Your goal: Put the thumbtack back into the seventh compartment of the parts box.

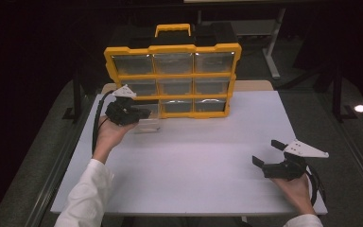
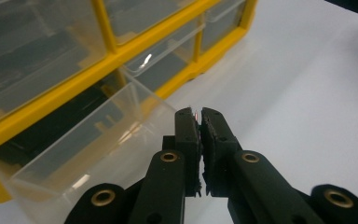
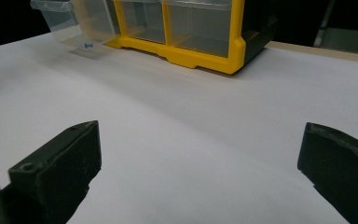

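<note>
A yellow organiser (image 1: 172, 75) with clear drawers stands upright at the back of the white table (image 1: 194, 156). Its bottom-left clear drawer (image 1: 146, 124) is pulled out onto the table. My left gripper (image 1: 145, 113) hovers just above that drawer, jaws shut. In the left gripper view the closed tips (image 2: 199, 114) sit at the drawer's (image 2: 88, 140) near corner, and a thin glint shows between them that I cannot identify. My right gripper (image 1: 267, 152) rests open at the front right, nothing between its jaws (image 3: 200, 149). A tiny blue piece (image 3: 88, 45) shows through the drawer (image 3: 70, 18).
The organiser's yellow handle (image 1: 172, 29) rises at its top. White table stretches between the two grippers and in front of the organiser (image 3: 191, 42). The table's edges drop to a dark floor, and a desk leg (image 1: 270, 56) stands behind on the right.
</note>
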`<state>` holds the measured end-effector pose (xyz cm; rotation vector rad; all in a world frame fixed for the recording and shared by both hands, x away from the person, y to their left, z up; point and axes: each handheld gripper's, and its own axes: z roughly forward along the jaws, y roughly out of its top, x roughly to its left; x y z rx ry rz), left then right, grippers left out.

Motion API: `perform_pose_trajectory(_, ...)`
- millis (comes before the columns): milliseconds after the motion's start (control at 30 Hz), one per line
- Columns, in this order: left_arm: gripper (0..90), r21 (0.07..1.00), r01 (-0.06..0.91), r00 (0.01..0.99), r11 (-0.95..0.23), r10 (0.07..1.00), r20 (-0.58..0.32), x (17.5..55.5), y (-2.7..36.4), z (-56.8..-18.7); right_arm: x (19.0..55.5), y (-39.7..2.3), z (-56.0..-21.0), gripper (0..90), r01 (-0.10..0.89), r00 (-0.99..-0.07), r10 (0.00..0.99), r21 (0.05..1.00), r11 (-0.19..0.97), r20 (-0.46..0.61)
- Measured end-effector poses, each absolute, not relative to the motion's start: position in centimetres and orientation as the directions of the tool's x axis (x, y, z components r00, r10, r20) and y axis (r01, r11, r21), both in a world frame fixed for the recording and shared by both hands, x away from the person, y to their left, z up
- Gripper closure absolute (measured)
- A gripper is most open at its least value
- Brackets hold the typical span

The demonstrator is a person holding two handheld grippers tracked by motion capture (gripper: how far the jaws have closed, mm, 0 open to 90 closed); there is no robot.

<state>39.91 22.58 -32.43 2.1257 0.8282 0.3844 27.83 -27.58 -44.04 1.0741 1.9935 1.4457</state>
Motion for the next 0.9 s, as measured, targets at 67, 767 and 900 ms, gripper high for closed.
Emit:
perform_pose_trajectory(67, 85.9, 0.780, 0.425, 0.728, -0.459, 0.685, 0.006, 40.1, 22.8, -32.4, 27.8, -27.6, -44.0, 0.0, 0.327, -0.594, 0.800, 0.934, 0.146, 0.083)
perform_pose_trajectory(767, 85.8, 0.708, 0.526, 0.664, -0.471, 0.747, 0.004, 43.2, 23.4, -34.4, 27.9, -27.5, -44.2, 0.0, 0.335, -0.597, 0.798, 0.930, 0.153, 0.084)
perform_pose_trajectory(900, 76.8, 0.710, 0.545, 0.645, -0.446, 0.764, -0.016, 43.5, 23.7, -34.8, 27.9, -27.5, -44.2, 0.0, 0.337, -0.597, 0.798, 0.929, 0.155, 0.084)
